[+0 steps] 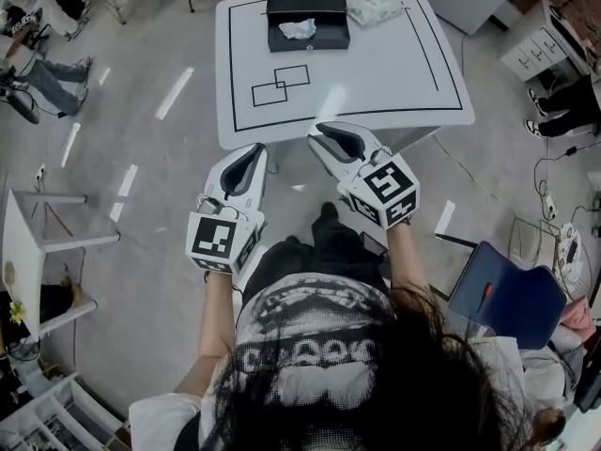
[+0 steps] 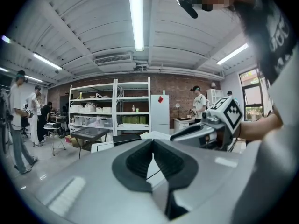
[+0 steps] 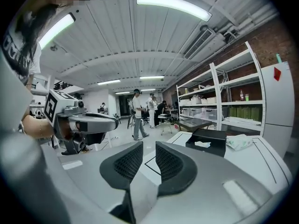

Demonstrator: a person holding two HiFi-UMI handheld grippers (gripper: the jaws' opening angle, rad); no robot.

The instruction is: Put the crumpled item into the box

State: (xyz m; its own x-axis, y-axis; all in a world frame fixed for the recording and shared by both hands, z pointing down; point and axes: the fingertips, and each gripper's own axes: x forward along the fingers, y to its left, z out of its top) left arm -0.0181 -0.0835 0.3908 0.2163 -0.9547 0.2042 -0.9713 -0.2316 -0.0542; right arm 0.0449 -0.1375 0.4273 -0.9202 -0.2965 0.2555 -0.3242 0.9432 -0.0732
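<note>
A black box stands at the far edge of the white table. A crumpled white tissue lies inside it, also visible in the right gripper view as the tissue in the box. Both grippers hang off the table, in front of its near edge. My left gripper has its pads touching at the tips and holds nothing. My right gripper shows a narrow gap between its pads, also with nothing in it.
A pack of wipes lies right of the box. Black rectangles are drawn on the table. A blue chair stands to my right, a white table to my left. People and shelving are farther off.
</note>
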